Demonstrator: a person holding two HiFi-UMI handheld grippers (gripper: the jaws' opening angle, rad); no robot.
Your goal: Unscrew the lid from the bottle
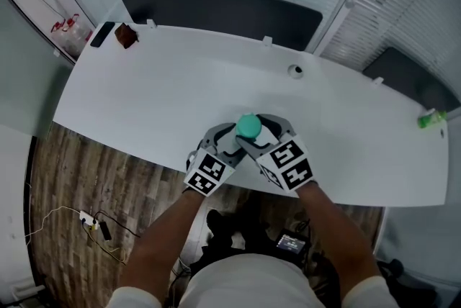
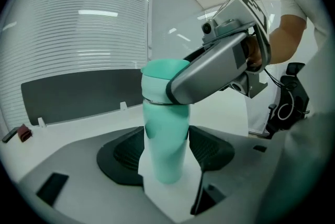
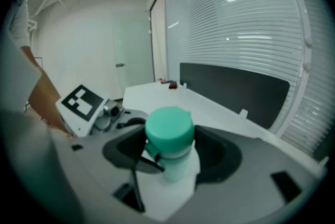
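Observation:
A mint-green bottle point(image 2: 165, 139) stands upright on the white table point(image 1: 144, 98) near its front edge, its darker green lid point(image 1: 249, 126) on top. My left gripper point(image 1: 238, 135) comes in from the left and is shut on the bottle's body, both dark pads against its sides in the left gripper view. My right gripper point(image 1: 261, 128) comes in from the right, higher up, and is shut on the lid point(image 3: 168, 131). In the left gripper view one grey finger point(image 2: 209, 71) of the right gripper crosses the lid's front. The bottle's base is hidden in the head view.
At the table's far left corner lie a black phone point(image 1: 102, 34) and a brown object point(image 1: 125, 34). A green object point(image 1: 432, 119) sits at the far right edge and a round cable hole point(image 1: 295, 70) behind the bottle. Cables point(image 1: 94, 222) lie on the wooden floor.

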